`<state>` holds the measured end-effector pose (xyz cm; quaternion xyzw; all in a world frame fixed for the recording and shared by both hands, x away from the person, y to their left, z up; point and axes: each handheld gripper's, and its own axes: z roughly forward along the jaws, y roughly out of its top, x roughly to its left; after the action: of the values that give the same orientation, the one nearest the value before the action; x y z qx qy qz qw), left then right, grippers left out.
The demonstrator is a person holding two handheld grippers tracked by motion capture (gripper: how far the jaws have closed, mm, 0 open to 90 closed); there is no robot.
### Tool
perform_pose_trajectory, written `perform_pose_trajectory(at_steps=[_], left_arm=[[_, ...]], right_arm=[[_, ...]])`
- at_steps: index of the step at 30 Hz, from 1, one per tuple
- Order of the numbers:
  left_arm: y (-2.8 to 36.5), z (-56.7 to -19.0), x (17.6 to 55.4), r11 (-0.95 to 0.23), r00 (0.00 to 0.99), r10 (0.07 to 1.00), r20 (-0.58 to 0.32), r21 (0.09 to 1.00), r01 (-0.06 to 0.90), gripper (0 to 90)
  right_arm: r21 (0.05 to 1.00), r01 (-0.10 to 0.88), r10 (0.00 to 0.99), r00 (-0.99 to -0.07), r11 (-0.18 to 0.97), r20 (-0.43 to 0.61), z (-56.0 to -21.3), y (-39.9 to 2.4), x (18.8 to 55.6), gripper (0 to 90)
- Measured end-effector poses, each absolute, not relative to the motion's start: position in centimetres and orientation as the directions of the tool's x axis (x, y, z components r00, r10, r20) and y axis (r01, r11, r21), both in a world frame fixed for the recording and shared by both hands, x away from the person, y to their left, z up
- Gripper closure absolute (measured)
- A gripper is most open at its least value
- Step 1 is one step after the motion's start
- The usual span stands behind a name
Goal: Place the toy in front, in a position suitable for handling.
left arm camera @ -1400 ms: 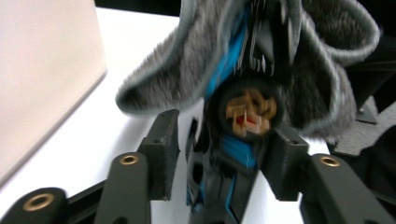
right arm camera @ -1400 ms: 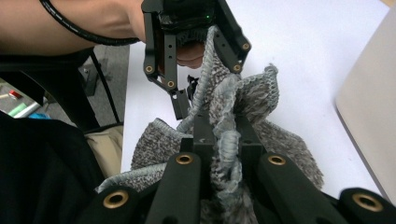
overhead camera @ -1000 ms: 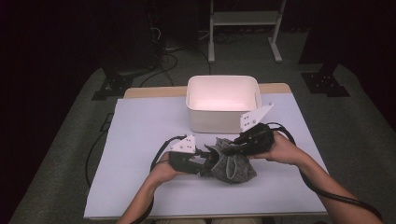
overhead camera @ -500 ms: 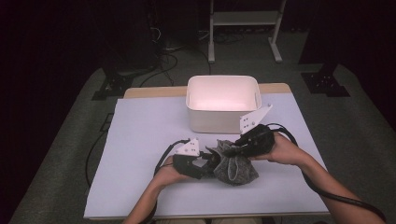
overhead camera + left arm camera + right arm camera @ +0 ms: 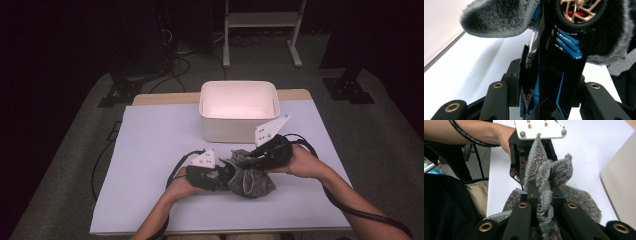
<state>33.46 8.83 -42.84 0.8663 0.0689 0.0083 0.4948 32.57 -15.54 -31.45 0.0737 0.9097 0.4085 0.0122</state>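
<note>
On the bench, seen from above, your left claw (image 5: 220, 176) and right claw (image 5: 250, 156) meet at a grey fuzzy pouch (image 5: 252, 177) just in front of the white bin (image 5: 239, 131). Along the left claw's jaws, you hold a black-and-blue toy car (image 5: 554, 75), nose in the pouch mouth; its jaws have just been closing on it. Along the right claw, you pinch the pouch rim (image 5: 545, 195) tight. You're likely bagging the car; next, push it deeper.
</note>
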Motion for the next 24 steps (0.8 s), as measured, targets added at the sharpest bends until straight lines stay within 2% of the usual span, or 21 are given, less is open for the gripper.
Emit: perform_pose_trajectory(at_steps=[8,14,20,24], left_arm=[[11.2,-42.1,33.0,-0.571,0.990,0.128,-0.062,0.812,0.125,56.7],[10.9,-41.8,32.8,-0.613,0.991,0.125,-0.049,0.781,0.116,56.6],[10.2,-41.8,32.9,-0.630,0.993,0.110,-0.043,0.769,0.103,56.5],[9.9,-42.2,32.9,-0.619,0.993,0.108,-0.037,0.780,0.097,56.5]], right_arm=[[0.742,0.119,0.124,-0.991,0.659,0.048,-32.4,-14.7,32.5,81.9],[0.756,0.143,0.110,-0.989,0.639,0.094,-32.7,-14.1,32.5,81.8],[0.742,0.107,0.078,-0.994,0.662,0.074,-32.3,-12.7,32.4,81.8],[0.747,0.146,0.098,-0.989,0.648,0.108,-33.1,-13.8,32.6,81.8]])
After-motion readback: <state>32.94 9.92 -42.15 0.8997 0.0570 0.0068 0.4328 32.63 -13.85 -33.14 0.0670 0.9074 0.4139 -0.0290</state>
